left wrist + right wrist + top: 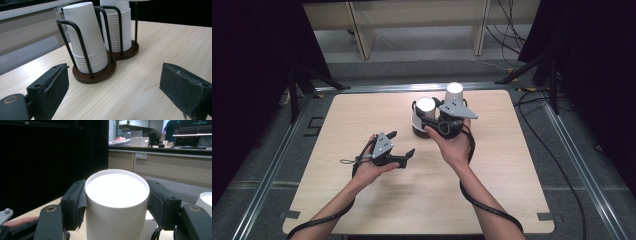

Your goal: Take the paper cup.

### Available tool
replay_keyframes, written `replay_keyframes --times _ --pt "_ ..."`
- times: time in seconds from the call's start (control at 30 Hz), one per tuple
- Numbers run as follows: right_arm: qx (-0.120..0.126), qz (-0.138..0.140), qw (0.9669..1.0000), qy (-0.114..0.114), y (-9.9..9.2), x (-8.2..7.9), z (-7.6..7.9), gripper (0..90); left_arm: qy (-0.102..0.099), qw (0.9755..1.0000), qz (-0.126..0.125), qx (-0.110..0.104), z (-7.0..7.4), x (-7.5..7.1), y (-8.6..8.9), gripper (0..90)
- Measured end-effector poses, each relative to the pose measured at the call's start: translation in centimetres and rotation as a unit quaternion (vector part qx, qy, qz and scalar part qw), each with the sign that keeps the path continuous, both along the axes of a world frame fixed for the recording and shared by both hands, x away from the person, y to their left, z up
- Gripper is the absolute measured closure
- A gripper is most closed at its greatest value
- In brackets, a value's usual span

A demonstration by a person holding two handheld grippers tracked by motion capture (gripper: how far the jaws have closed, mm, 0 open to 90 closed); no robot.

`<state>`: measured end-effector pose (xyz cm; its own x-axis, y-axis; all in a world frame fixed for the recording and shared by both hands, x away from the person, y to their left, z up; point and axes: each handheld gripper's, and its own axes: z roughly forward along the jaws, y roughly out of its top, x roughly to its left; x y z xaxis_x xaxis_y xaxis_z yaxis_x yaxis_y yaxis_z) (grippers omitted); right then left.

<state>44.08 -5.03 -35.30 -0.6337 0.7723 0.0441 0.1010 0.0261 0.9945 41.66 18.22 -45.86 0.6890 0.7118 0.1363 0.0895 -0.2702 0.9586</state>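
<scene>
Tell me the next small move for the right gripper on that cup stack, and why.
Probably lift straight up: the right gripper has its pads against the top paper cup of the nearer stack in the wire cup holder, while the left gripper is open, apart.

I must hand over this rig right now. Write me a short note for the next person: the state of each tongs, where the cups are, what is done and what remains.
Right tongs: shut on the top cup of the nearer stack, pads on both sides near its upturned bottom.
Left tongs: open and empty, above the table, aimed at the cup holder.
Cups: two upside-down stacks stand in the wire holder with the brown base, at the far middle of the table.
Done: top cup gripped.
Left: the cup is not yet lifted off its stack; probably pull it up while the left tongs steady the holder.
</scene>
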Motion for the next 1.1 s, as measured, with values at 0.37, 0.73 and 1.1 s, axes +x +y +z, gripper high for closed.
replay_keyframes --times 0.37,0.73,1.1 --pt "-0.007 0.0 1.0 0.003 -0.9 -1.1 -1.0 35.9 -0.002 1.0 -0.006 0.002 0.1 -1.4 0.3 7.7" --pt "-0.009 -0.005 1.0 0.0 -1.6 -1.9 -2.0 35.9 0.0 1.0 -0.01 -0.001 -0.6 -2.8 0.6 7.1" --pt "0.009 0.0 0.9995 0.03 -2.2 -3.1 -3.8 35.9 0.005 0.9998 -0.014 -0.008 -1.3 -4.1 0.9 7.0"
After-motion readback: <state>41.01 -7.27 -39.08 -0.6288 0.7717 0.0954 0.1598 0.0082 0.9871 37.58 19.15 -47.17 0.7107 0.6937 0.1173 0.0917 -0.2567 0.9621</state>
